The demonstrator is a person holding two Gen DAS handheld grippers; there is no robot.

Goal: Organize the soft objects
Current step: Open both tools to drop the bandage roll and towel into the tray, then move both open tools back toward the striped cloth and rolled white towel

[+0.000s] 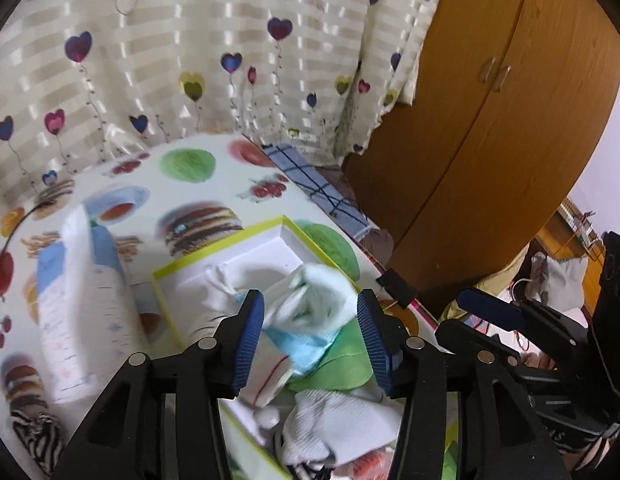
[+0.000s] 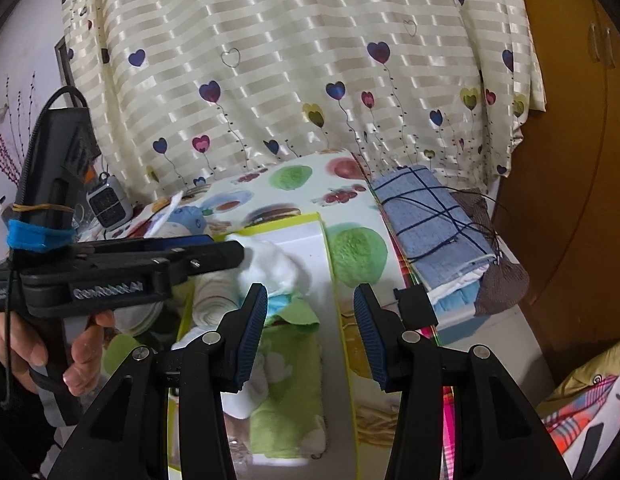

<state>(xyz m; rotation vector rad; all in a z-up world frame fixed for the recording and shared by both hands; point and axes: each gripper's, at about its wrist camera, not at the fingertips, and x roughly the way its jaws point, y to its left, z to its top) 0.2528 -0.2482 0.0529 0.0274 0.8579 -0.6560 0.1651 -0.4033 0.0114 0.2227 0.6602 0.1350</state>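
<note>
— When peeking down past the left claw, see the soft white-and-blue bundle?

— Yep. Sitting between the pads, but not squeezed. Spread apart, let go. Looks blurry, so maybe dropping, hard to say for sure.

— And where exactly?

— Right over the white box with the yellow-green rim. Just above a green cloth and a white ribbed cloth piled inside.

— What about the right claw?

— Spread open too, holding nothing. Hanging over the box's right rim and the counter with the food pictures.

— So, which step?

— Looks like putting one soft thing into the box. Almost done with it, probably.

— And next?

— Best guess: lift the left claw straight up, without snagging the bundle. Then go looking for more soft stuff. Maybe the blue-and-white roll just left of the box, or the zebra-striped thing nearer the counter's edge. Come down slowly, pinch the middle, hold tight enough to stop floppy folds slipping out.
</note>
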